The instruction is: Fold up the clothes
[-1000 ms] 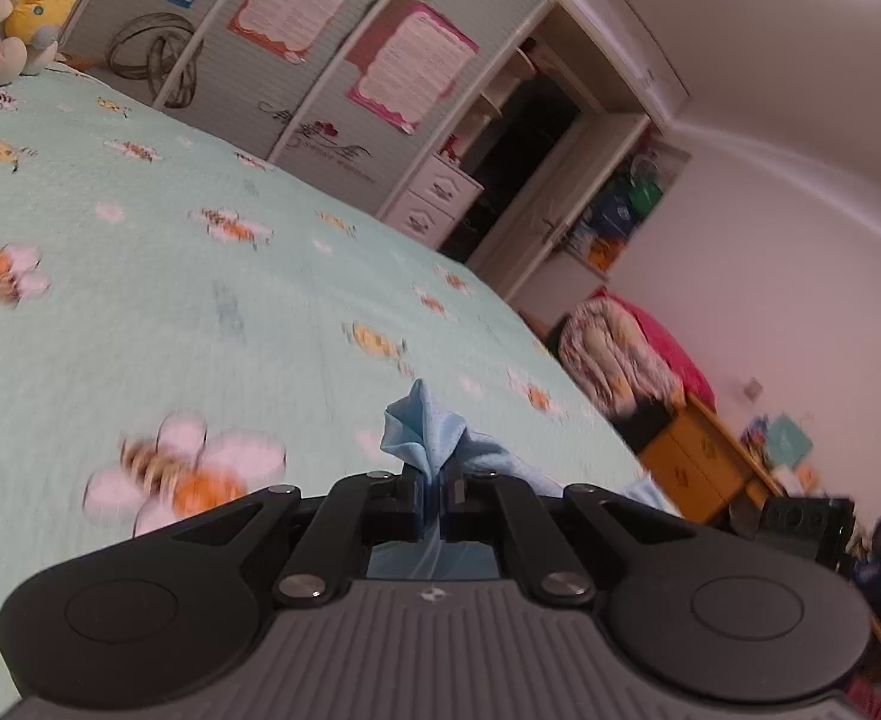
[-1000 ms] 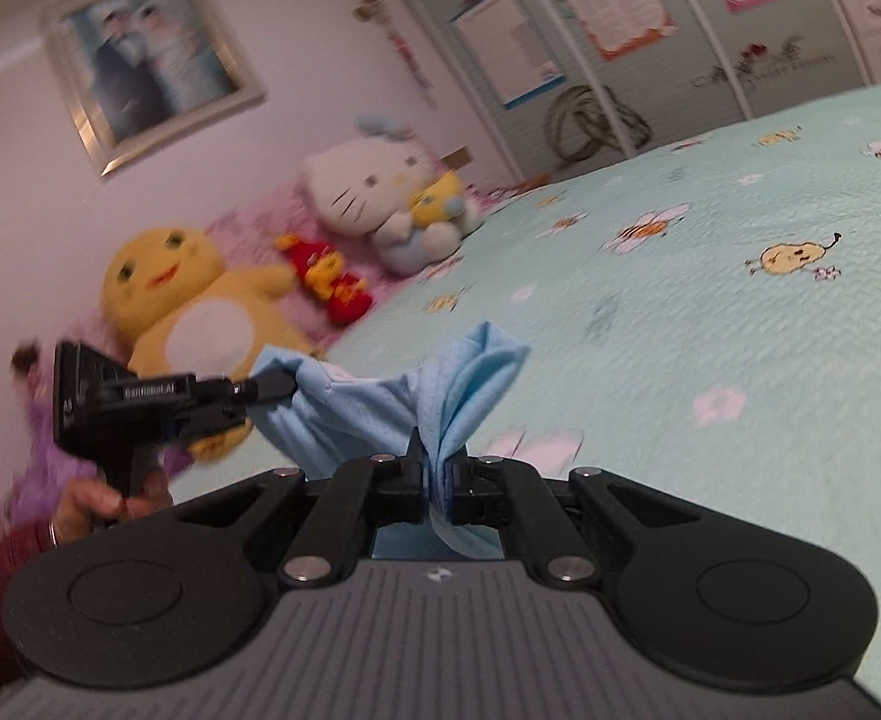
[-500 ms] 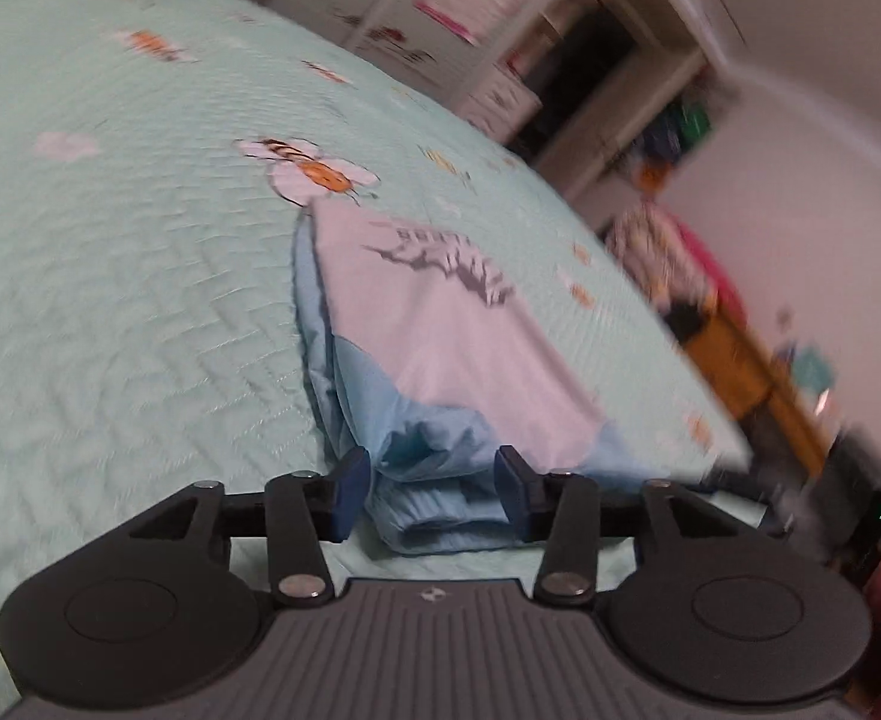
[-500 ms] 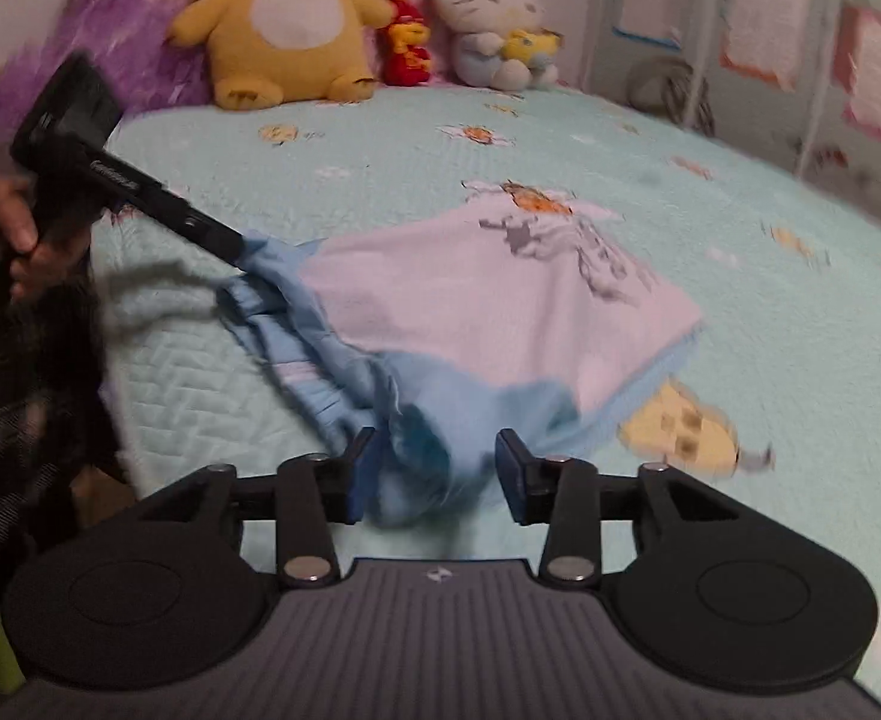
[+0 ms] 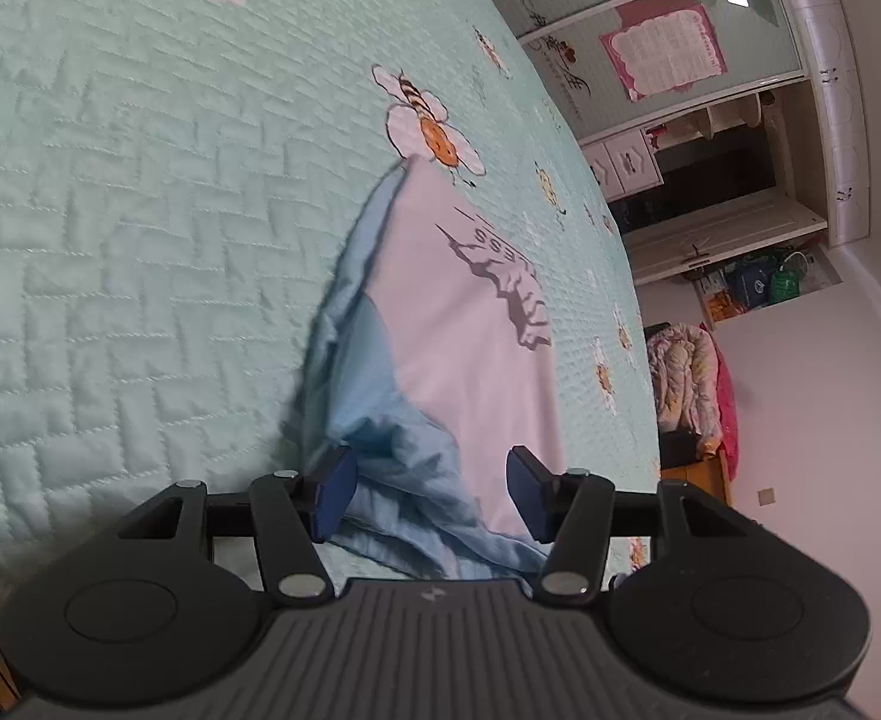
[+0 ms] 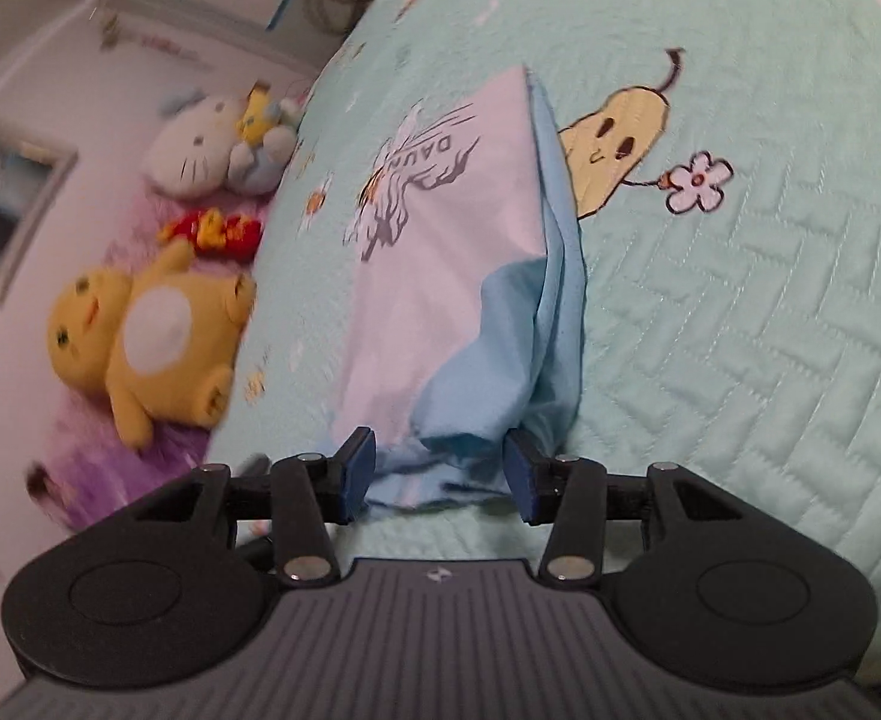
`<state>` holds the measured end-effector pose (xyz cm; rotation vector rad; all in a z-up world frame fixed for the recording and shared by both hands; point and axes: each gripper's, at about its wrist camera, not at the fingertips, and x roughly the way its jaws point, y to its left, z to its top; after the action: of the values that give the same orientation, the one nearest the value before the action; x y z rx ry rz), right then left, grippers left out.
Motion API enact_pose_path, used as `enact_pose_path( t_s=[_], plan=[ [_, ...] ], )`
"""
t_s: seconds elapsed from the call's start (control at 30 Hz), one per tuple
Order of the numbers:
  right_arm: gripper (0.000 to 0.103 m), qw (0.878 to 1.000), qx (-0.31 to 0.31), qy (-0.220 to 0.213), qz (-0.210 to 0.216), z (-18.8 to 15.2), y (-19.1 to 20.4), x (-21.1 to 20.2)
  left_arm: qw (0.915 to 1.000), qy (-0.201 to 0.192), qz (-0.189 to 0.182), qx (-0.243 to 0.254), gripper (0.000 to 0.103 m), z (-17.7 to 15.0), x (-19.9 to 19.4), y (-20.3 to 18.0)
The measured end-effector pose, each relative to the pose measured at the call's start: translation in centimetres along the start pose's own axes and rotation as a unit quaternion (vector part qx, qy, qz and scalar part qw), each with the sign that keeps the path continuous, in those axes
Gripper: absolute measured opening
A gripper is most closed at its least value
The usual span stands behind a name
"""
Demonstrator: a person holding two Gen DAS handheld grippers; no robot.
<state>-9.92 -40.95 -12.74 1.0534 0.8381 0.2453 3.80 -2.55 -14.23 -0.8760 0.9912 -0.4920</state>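
Between the spread pads of the left gripper (image 5: 428, 495) the near bunched edge of the light blue shirt (image 5: 458, 324) is seen lying on the mint quilted bedspread (image 5: 110, 210); the jaws are opening and the pads are not pressed on the cloth. Ahead of the right gripper (image 6: 437, 471) the same garment (image 6: 440, 252) is seen from its other side, its rumpled blue hem lying loose between pads held apart, nothing pinched. The shirt is laid down as a narrow folded panel with the grey print facing up, so a first fold looks done and the release is judged under way. Left to do, probably: the crumpled near hem is not flat, blue layers stick out along the outer side edge in both views, and a further crosswise fold is likely needed. Beyond the far end of the panel, the bee-flower print (image 5: 431, 126) is touched by the cloth's far corner. Outward of the left gripper wide bare quilt is available; outward of the right gripper bare quilt is also open, past the pear print (image 6: 614, 144). Far off on the right gripper's left, plush toys (image 6: 152, 336) are kept well apart. The bed's edge is close under both grippers, so backward room is judged limited.
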Motion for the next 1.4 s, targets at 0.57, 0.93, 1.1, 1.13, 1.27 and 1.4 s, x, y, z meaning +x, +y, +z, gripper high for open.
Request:
enact_pose_path(
  t_s=[0.57,0.93,1.1,1.13,1.27,1.4],
  plan=[
    [0.037,0.993,0.117,-0.006,0.023,0.0,-2.3,1.7,0.9983,0.011,0.015,-0.055,0.056,0.7,1.7,-0.8],
    [0.000,0.999,0.008,-0.035,0.001,0.0,-0.9,1.4,0.9983,0.009,0.024,-0.052,0.010,1.1,2.2,-0.3],
    [0.000,0.999,-0.020,-0.042,0.020,0.2,-0.6,0.3,0.9996,-0.019,-0.015,-0.012,0.001,1.1,0.6,-1.4],
    [0.000,0.998,-0.030,-0.043,0.026,0.3,-0.3,0.0,0.9993,-0.027,-0.026,-0.002,0.001,1.2,0.0,-1.7],
    [0.000,0.995,-0.080,-0.039,0.039,0.6,1.0,-1.3,0.9970,-0.041,-0.049,0.045,0.001,1.0,-1.7,-2.3],
    [0.000,0.994,-0.106,-0.015,0.027,0.2,0.2,-1.5,0.9985,-0.021,-0.028,0.042,0.001,-0.4,-1.4,0.1]
  ],
)
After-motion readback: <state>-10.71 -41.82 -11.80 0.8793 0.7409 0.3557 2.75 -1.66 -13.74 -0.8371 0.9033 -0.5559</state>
